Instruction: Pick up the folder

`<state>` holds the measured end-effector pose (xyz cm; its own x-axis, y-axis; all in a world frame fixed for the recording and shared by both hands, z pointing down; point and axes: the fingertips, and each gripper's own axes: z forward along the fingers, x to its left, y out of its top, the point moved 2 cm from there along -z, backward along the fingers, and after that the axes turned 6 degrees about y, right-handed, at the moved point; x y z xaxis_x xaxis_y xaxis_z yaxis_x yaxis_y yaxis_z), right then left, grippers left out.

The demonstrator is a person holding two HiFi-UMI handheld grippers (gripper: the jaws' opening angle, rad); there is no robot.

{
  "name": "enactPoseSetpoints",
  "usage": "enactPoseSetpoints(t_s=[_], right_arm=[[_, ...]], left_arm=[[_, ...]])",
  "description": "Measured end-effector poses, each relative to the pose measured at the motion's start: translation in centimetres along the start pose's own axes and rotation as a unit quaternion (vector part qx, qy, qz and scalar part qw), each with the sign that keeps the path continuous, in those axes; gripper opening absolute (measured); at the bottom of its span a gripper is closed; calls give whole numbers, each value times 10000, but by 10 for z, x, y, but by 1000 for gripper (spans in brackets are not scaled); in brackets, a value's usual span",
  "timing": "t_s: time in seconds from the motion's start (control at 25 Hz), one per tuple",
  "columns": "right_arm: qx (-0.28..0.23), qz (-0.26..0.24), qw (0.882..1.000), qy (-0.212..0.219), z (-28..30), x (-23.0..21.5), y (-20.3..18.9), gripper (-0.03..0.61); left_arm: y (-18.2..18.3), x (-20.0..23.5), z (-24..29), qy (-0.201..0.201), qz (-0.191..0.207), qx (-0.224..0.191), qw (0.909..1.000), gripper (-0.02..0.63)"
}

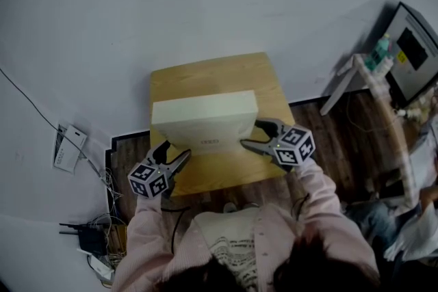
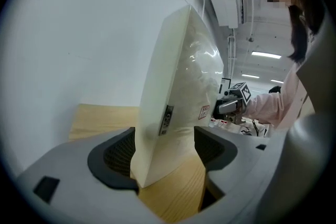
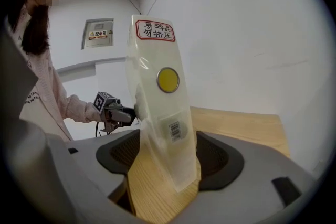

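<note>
A cream-white folder (image 1: pixel 205 116) stands upright on its long edge on a small wooden table (image 1: pixel 205 72). My left gripper (image 1: pixel 175 154) is at the folder's left end and my right gripper (image 1: pixel 251 134) at its right end. In the left gripper view the folder (image 2: pixel 178 102) rises between the open jaws of the left gripper (image 2: pixel 163 157), close to the left pad and clear of the right one. In the right gripper view its translucent end (image 3: pixel 160 113), with a yellow dot and a red-framed label, stands between the open jaws of the right gripper (image 3: pixel 168 160) with gaps on both sides.
The table stands against a white wall. On the dark floor at the left lie cables, a black adapter (image 1: pixel 85 237) and a white box (image 1: pixel 68 147). A white stand (image 1: pixel 356 78) and a dark-screened cabinet (image 1: pixel 413 51) are at the right.
</note>
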<state>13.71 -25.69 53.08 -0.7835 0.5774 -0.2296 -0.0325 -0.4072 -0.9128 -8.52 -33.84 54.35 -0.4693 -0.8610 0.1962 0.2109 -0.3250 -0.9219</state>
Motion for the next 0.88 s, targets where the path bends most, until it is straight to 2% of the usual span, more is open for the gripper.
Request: enactPoseSetpoints(t_s=[0.16, 0.6, 0.88], right_arm=[[79, 11, 9999, 82, 4, -2, -1, 371], [177, -1, 9994, 293, 20, -5, 1, 367], [162, 34, 9993, 326, 22, -6, 0, 362]], left_arm=[[-3, 1, 5, -139, 23, 121, 9998, 362], [-6, 10, 16, -335, 22, 315, 9989, 380], [-5, 8, 24, -491, -27, 277, 9984, 380]])
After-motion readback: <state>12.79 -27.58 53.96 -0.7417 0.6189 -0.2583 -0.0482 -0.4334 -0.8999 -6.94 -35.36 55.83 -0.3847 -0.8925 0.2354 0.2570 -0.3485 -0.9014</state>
